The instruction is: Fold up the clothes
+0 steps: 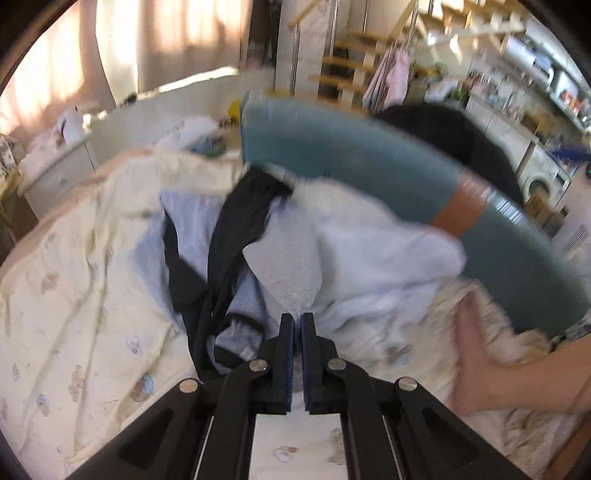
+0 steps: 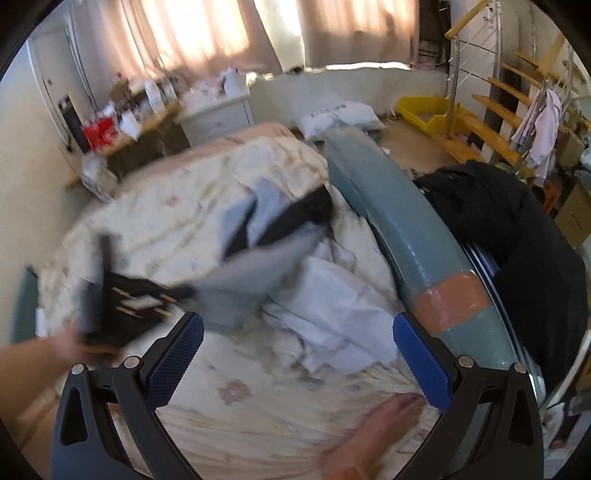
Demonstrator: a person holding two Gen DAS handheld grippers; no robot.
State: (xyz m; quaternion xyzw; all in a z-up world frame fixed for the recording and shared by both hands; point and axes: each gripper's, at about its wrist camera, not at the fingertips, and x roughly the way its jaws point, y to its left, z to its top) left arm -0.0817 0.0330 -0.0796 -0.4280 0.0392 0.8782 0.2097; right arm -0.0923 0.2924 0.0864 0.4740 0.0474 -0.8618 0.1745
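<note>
Left claw (image 1: 297, 325) clenched on light blue garment (image 1: 295, 258), lifting it off the bed (image 1: 74, 258). Right claw (image 2: 295, 343) released, hovering near white clothes (image 2: 332, 295).

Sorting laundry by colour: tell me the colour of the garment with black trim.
The garment is pale blue with black trim, clearest in the left wrist view.

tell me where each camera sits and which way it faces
Left wrist: on the left gripper, its fingers shut, facing over the cream printed bedsheet at the pale blue and black garment; a bare foot shows.
Right wrist: on the open right gripper, facing the same bed toward the curtains; the left gripper appears here too.
Shared: sheet, garment, teal curved footboard.
</note>
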